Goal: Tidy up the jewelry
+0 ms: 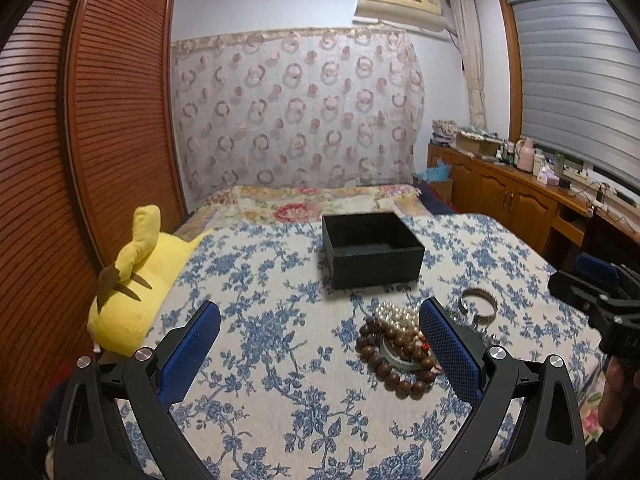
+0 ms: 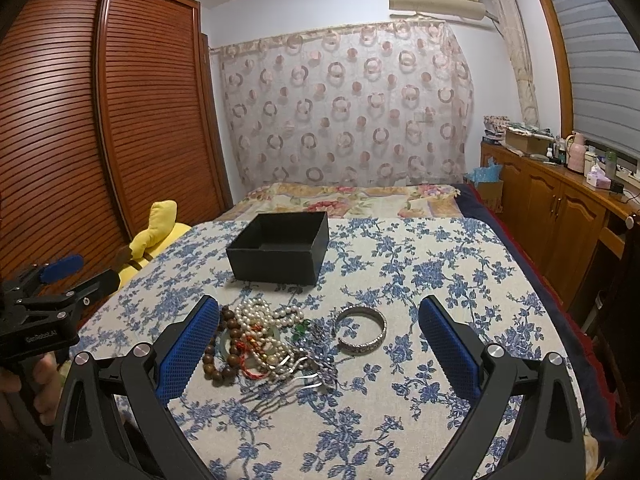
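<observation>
The jewelry lies in a tangled heap on the bed's blue-flowered bedspread [image 2: 400, 280], just in front of an open black box [image 2: 280, 248] that looks empty. Both claws stand wide and hold nothing: the left claw [image 1: 320, 344] hovers with the heap near its right finger, and the right claw [image 2: 320, 344] frames the heap and the silver bangle [image 2: 362, 330].

The bangle sits a little apart from the rest and appears rigid and smooth. It is probably the easiest first pick, pinched across its band, though bare metal may slip. The wooden bead bracelet [image 2: 218, 354] and the pearl strand [image 2: 256, 316] are limp and light. A grip on one loop would likely drag its neighbours, since red cord and thin chains are knotted through the pile.

The right wrist view shows the silvery chains and a green stone in the heap, which the left view's finger mostly hides. The left view alone shows the whole yellow plush toy [image 1: 132, 280] at the bed's edge.
</observation>
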A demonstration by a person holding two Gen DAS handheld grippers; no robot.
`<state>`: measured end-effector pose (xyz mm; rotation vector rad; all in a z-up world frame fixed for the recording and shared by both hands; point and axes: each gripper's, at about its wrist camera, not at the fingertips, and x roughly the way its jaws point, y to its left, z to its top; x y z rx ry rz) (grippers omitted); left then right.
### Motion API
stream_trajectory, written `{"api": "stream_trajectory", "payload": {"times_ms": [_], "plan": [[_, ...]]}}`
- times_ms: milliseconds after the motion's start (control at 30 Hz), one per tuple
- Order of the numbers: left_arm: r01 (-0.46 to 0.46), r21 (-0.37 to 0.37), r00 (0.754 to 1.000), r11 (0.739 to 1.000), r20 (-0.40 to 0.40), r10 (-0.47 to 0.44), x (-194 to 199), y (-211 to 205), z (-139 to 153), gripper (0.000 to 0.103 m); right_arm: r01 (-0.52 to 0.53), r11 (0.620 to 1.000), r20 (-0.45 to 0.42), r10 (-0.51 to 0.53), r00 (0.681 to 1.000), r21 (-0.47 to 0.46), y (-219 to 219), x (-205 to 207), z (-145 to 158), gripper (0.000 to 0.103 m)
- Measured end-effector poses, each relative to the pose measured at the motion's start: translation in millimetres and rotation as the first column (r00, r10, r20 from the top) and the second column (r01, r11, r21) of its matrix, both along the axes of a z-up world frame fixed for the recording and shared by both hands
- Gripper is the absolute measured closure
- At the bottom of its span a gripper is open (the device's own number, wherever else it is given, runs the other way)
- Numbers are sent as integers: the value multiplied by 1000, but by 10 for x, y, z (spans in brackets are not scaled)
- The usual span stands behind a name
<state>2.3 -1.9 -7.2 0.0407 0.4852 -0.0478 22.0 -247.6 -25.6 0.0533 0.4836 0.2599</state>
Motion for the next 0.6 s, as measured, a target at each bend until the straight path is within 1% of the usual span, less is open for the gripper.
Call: {"api": "stream_trajectory", "payload": {"times_ms": [33, 100, 200, 267, 300, 400, 467, 500, 567, 600], "plan": [[4, -1, 1000, 1000, -5, -4, 9, 6, -19, 6, -10, 1000, -6, 10, 1000, 2, -82, 56, -5, 3], [10, -3, 1000, 1000, -17, -10, 29, 13, -58, 6, -20, 1000, -13, 20, 1000, -11, -98, 99, -54, 5], [28, -12, 998, 1000, -48, -29, 113, 58, -196, 6, -36, 999, -42, 36, 998, -14, -155, 180, -129, 9], [38, -13, 997, 999, -66, -39, 150, 59, -253, 6, -51, 998, -62, 49, 997, -22, -174, 243, -182, 18], [44, -13, 996, 999, -75, -45, 167, 57, -276, 6, -53, 998, -70, 51, 996, -32, -184, 275, -205, 19], [68, -23, 992, 997, -107, -70, 221, 54, -376, 6, -73, 996, -92, 67, 993, -54, -199, 375, -276, 27], [86, -31, 987, 996, -132, -90, 262, 45, -442, 6, -78, 995, -113, 70, 991, -66, -218, 448, -324, 38], [93, -36, 985, 995, -141, -97, 279, 46, -471, 6, -82, 994, -130, 71, 989, -75, -228, 509, -360, 40], [101, -45, 981, 994, -163, -107, 318, 45, -536, 6, -89, 993, -156, 75, 985, -83, -250, 606, -423, 50], [106, -48, 979, 993, -172, -113, 341, 39, -569, 6, -93, 992, -174, 76, 982, -89, -264, 673, -458, 53]]}}
